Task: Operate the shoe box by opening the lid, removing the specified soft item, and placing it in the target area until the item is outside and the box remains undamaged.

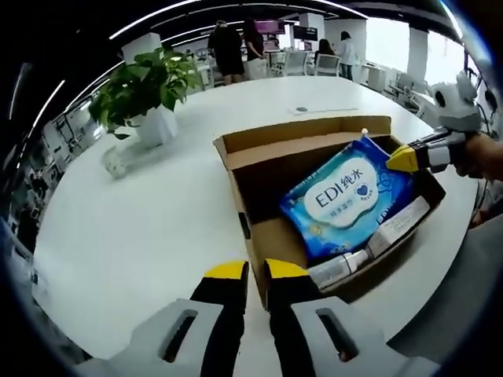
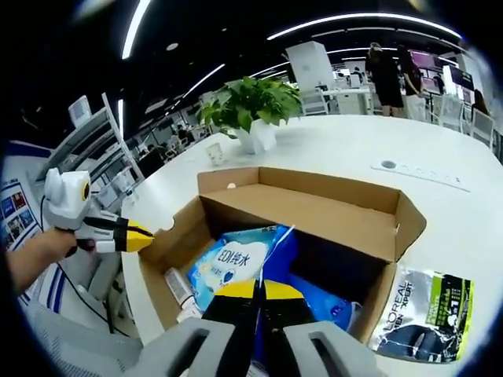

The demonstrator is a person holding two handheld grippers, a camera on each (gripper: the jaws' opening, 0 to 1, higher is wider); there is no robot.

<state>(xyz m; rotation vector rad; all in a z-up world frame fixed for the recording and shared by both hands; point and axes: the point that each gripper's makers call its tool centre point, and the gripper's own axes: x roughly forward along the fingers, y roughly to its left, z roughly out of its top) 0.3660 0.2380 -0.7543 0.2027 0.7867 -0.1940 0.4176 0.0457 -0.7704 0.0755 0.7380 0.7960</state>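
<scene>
Right gripper (image 2: 261,289) looks clamped on the blue wipes pack (image 2: 236,263), hard to tell for sure, pack still inside the open shoe box (image 2: 314,208), so best lifted straight up, clear of the cardboard walls, while left gripper (image 1: 247,271), jaws nearly together, steadies the box.

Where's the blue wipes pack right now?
The blue wipes pack lies inside the open shoe box, tilted, beside a tube along its edge. In the right gripper view the right gripper is shut on its raised edge.
</scene>
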